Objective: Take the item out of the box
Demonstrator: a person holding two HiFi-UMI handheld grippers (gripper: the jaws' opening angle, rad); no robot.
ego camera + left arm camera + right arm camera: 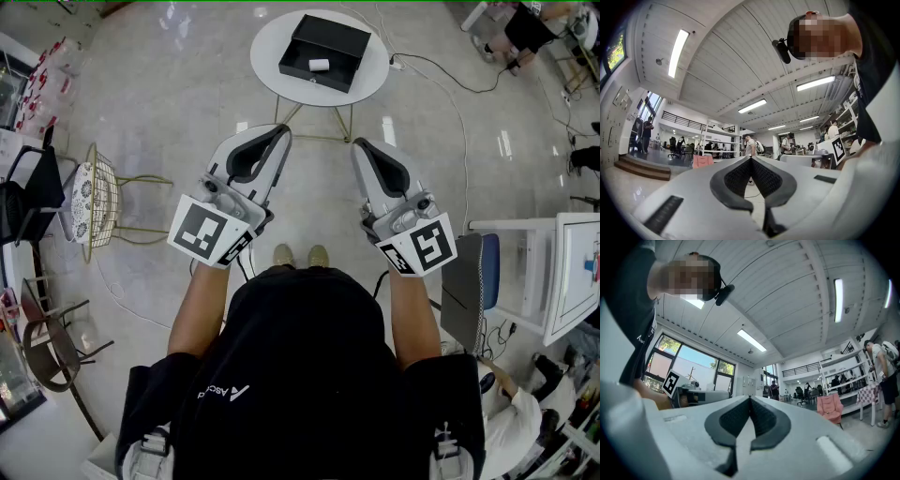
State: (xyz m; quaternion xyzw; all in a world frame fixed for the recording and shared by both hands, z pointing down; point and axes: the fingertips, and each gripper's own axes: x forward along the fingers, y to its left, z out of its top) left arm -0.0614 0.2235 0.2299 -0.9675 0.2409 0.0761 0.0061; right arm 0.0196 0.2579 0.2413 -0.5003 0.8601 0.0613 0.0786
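Observation:
A black open box (323, 52) lies on a round white table (272, 66) far ahead of me, with a small white item (319, 66) inside it. My left gripper (280, 132) and my right gripper (360, 146) are held up side by side in front of my chest, well short of the table. Both point upward and away. In the left gripper view the left gripper (750, 158) has its jaws pressed tip to tip with nothing between them. The right gripper (750, 399) in its own view is shut the same way, empty.
A wire chair (103, 202) stands on the floor at my left. A white desk (577, 272) and a blue chair (473, 281) are at my right. A cable (450, 89) runs over the tiled floor from the table. Other people stand farther off in the room.

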